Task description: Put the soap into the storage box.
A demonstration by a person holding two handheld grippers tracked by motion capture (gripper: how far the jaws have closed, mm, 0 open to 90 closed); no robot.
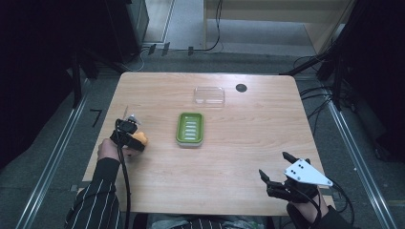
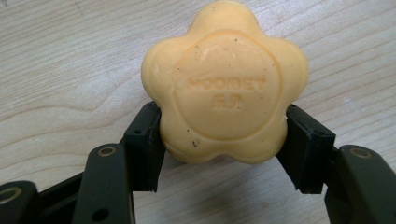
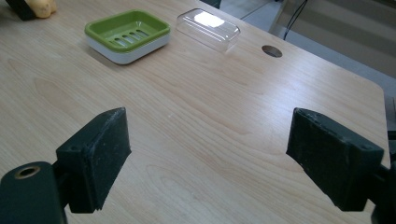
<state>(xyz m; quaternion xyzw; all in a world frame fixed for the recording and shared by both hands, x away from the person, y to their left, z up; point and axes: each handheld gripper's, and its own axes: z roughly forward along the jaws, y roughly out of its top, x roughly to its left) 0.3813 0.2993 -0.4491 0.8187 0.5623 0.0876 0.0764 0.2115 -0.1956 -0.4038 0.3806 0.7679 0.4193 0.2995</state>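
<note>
2 grippers: left gripper (image 2: 223,154) pinches yellow soap (image 2: 224,84); right gripper (image 3: 219,163) spread, idle.
Next: carry soap level, lower squarely into green dish (image 1: 190,129).

Even overhead light falls on the desk (image 1: 229,162) in the high view, while the floor around it sinks into deep black at both sides. That picture is soft and slightly grainy. A white glare patch sits on the clear lid (image 3: 208,28). Shadows are faint and short. In the left gripper view the soap (image 2: 224,84) is sharp, its embossed letters readable.
</note>
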